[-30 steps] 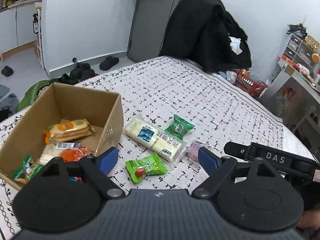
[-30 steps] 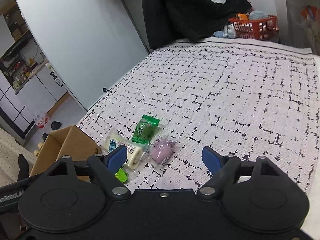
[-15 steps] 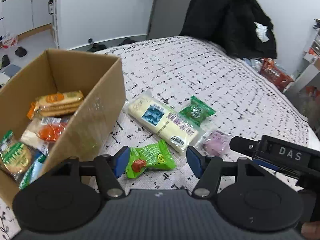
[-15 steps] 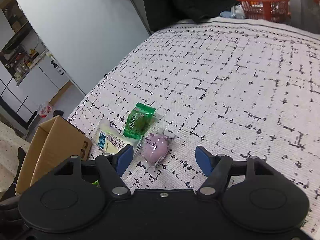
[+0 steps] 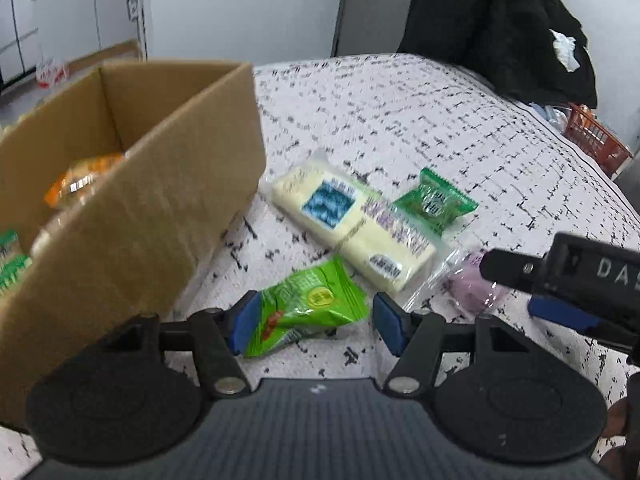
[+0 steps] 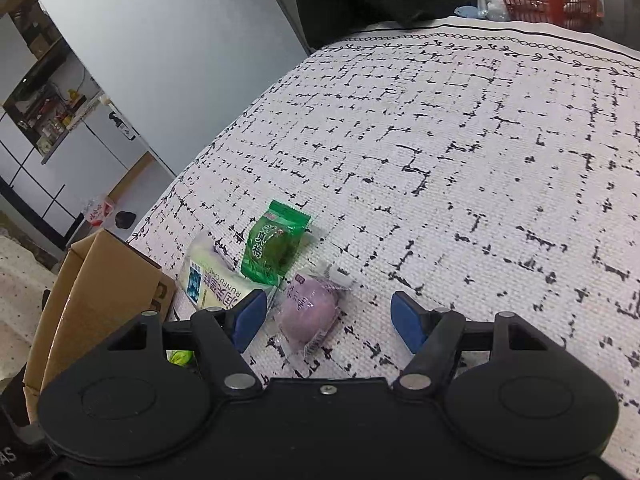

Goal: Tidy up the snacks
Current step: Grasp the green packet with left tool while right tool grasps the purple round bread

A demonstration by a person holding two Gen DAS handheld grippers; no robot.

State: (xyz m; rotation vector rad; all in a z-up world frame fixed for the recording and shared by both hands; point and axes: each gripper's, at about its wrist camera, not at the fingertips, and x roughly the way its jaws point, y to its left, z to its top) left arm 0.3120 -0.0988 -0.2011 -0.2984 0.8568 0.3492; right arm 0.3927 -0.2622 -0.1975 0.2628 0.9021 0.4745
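Both grippers are lowering over the loose snacks on the white, black-flecked woven cover (image 6: 460,140), nearer to them than a second ago. The left gripper (image 5: 310,322) is closing its blue-padded fingers (image 5: 244,320) around the bright green crinkled snack packet with a yellow round label (image 5: 310,308); the near pad is meeting the packet's edge while the far pad is standing just clear, so the pinch is not yet complete. The right gripper (image 6: 326,320), narrower than before and now holding its spread, is straddling the pale purple round sweet in clear wrap (image 6: 310,314) without pressing it. The long cream wrapped cake bar with a blue label (image 5: 352,228) and the dark green square foil packet (image 5: 436,202) are lying untouched between them. The open brown cardboard box (image 5: 140,208), already holding orange and green packets, is standing just left of the group, so two pickups are probably imminent
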